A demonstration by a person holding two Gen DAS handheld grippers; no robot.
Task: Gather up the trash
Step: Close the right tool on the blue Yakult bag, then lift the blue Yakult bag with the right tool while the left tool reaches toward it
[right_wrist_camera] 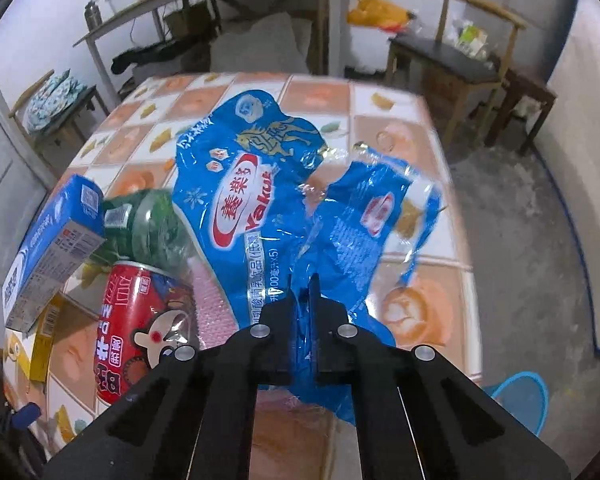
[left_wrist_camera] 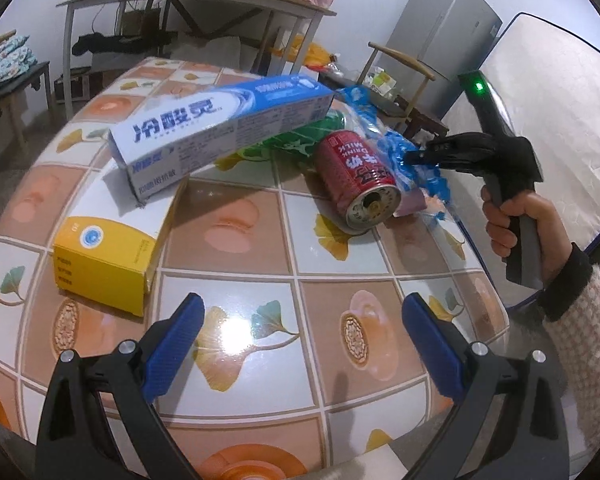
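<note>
Right tongs [right_wrist_camera: 302, 292] are pressed together on the near edge of the blue wrapper [right_wrist_camera: 252, 184], film pinched between the pads; the rest of the wrapper lies spread over the worktop [right_wrist_camera: 400, 96], draped partly over the red can [right_wrist_camera: 136, 320] and green bottle [right_wrist_camera: 148, 220]. Left tongs [left_wrist_camera: 300, 344] hang spread and empty above the tiles, near the yellow box [left_wrist_camera: 108, 260], w/ the toothpaste box [left_wrist_camera: 220, 128] propped beyond it. Step in hand, as I read it: lift the wrapper clear. Do it slow and upward first, since the film overlaps the can and could roll it off the edge. Grip is only on a thin edge, so avoid jerks. A blue basket [right_wrist_camera: 520, 396] on the floor by the worktop corner is prob. the drop spot.
</note>
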